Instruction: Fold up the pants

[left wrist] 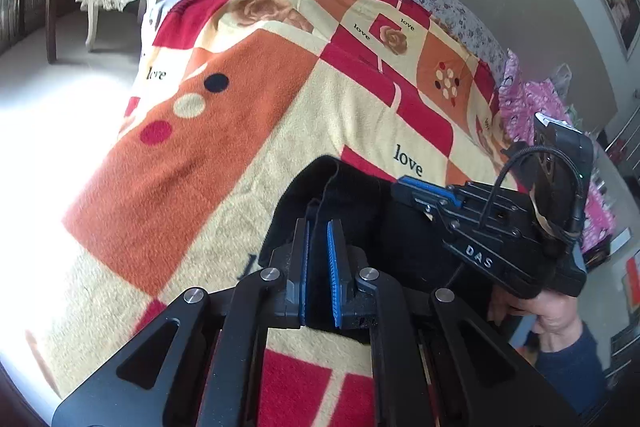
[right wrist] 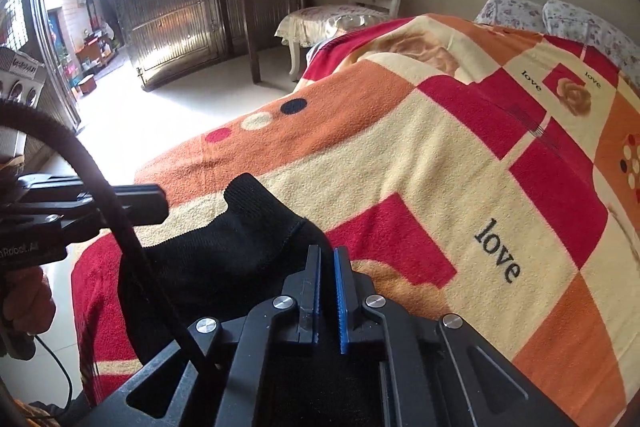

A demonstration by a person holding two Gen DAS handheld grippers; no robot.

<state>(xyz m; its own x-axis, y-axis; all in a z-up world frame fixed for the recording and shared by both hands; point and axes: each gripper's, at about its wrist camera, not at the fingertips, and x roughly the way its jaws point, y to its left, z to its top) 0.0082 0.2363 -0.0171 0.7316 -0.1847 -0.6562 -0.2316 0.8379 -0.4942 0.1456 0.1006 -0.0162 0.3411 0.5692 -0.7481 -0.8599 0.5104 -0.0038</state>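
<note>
- Pants (left wrist: 340, 195): black knit garment, bunched at the near edge of the bed, one ribbed end (right wrist: 244, 195) standing up above the rest; held between both tools, lifted partly off the cover
- Left gripper (left wrist: 318, 251): blue pads (left wrist: 332, 259) nearly together with a thin strip of black cloth between them; judged to be clamped on the pants by an edge or seam only
- Right gripper (right wrist: 326, 279): pads close, dark fabric in the narrow gap; judged clamped on the pants, though how deep the bite goes cannot be told
- Risk, slip: both holds look shallow, so any tug apart could pull the knit free of one claw and drop that side
- Risk, uneven fold: cloth is bunched rather than spread, so layers may crease or twist if laid down as is
- Cable (right wrist: 120, 219): black lead crossing over the garment in the right view; could snag the cloth or the other tool
- Blanket (left wrist: 240, 147): fleecy patchwork cover under the work; its nap may drag the knit and skew the lay
- Bed edge: pants sit close to it; loose fabric could slide off toward the floor (right wrist: 192, 95)
</note>
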